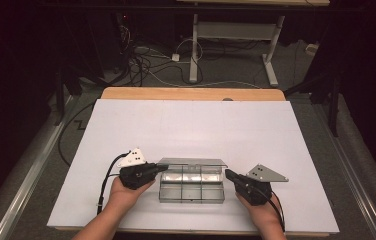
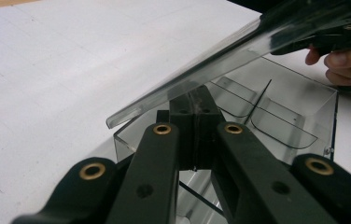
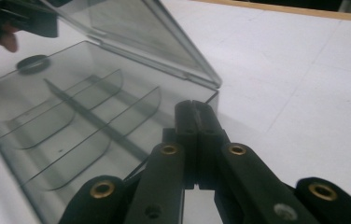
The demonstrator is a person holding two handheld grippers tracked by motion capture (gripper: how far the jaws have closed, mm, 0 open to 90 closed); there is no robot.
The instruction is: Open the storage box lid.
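From above, a clear plastic compartment box (image 1: pixel 192 184) sits near the white table's (image 1: pixel 191 125) front edge between both grippers. The left gripper (image 2: pixel 193 109), jaws closed and empty, touches under its raised lid (image 2: pixel 201 70). The right gripper (image 3: pixel 195 116), jaws closed and empty, meets the box's corner.

The high view looks forward and down on the whole white surface (image 1: pixel 191 125) from afar, while each gripper view peers closely along its own fingers at the clear box (image 1: pixel 192 181), which all three share.
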